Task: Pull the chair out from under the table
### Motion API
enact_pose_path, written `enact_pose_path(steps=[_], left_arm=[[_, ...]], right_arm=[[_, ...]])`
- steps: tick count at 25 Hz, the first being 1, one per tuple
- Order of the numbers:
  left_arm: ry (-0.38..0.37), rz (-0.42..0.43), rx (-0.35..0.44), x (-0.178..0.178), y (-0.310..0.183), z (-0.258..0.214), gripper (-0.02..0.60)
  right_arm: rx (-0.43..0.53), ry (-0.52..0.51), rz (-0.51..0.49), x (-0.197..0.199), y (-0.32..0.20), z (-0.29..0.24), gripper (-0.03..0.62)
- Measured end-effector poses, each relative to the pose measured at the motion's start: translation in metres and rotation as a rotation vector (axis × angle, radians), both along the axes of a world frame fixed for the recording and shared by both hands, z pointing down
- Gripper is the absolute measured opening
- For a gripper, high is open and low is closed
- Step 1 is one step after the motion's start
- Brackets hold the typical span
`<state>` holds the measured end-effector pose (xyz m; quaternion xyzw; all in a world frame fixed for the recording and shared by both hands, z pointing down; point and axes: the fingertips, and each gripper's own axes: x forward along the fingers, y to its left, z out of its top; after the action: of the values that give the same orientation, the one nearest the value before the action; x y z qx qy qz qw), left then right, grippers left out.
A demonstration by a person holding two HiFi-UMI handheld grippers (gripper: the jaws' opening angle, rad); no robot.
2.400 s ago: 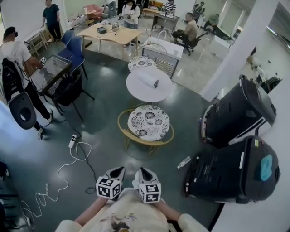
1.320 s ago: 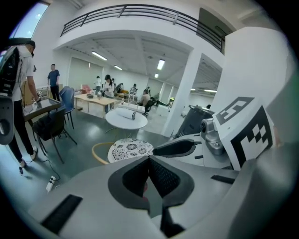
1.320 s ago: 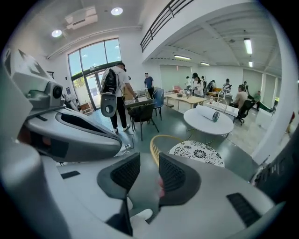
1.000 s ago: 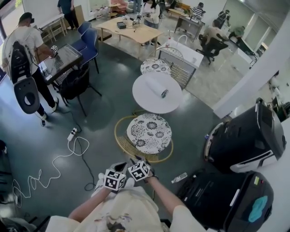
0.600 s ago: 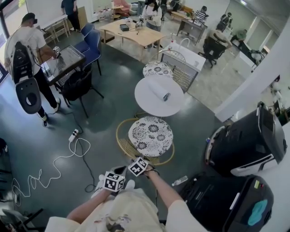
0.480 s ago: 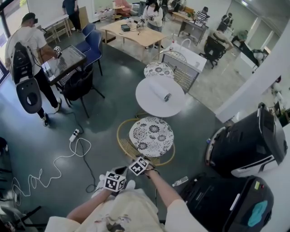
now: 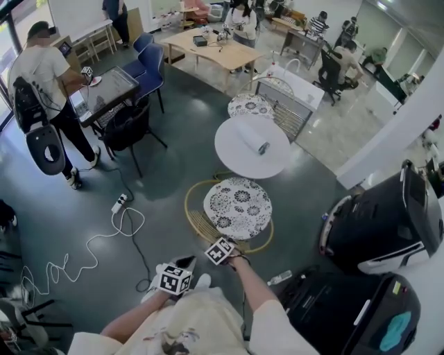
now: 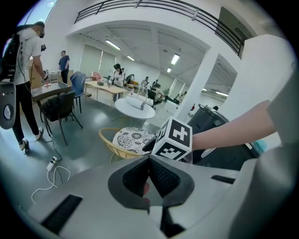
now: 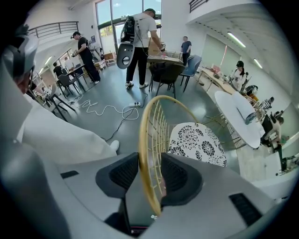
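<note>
Head view: bright, even indoor light, with pale reflections on the glossy dark floor (image 7: 173, 173) and soft shadows under the furniture; the white round worktop (image 7: 252, 145) is close to overexposure, and straight lines bow outward toward the frame edges. Left gripper view: fisheye image inside a dark circular border, lit by ceiling strip lights (image 8: 175, 59), with the foreground at the bottom of the frame soft. Right gripper view: the same circular border; the windows (image 9: 105, 14) at upper centre glare white, and the chair rim (image 9: 142, 168) close to the lens is slightly out of focus.
</note>
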<state>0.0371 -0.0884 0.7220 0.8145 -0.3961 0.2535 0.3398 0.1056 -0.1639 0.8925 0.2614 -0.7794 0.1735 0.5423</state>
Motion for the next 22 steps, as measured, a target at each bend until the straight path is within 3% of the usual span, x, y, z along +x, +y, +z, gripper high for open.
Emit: enact_pose_path(steps=[5,7,9,11,22], left_arm=[[-0.009,-0.009,-0.007,-0.006,0.001,0.001,0.002],[-0.011,-0.007,-0.007,-0.008,0.002,0.000,0.002],[-0.014,-0.003,-0.011,-0.009,0.004,0.000,0.002],[-0.017,0.000,-0.017,-0.009,0.009,0.001,0.002],[-0.018,0.008,-0.013,-0.015,0.016,0.001,0.002]], right_arm=[[-0.004,0.074,0.005,0.011,-0.004,0.008,0.137],[-0.015,0.063,-0.005,0.007,-0.002,0.011,0.131],[-0.019,0.034,-0.049,-0.003,0.004,0.013,0.075],[-0.001,0.063,-0.093,-0.003,0.007,0.015,0.066],[-0.023,0.081,-0.095,-0.007,0.014,0.017,0.064]])
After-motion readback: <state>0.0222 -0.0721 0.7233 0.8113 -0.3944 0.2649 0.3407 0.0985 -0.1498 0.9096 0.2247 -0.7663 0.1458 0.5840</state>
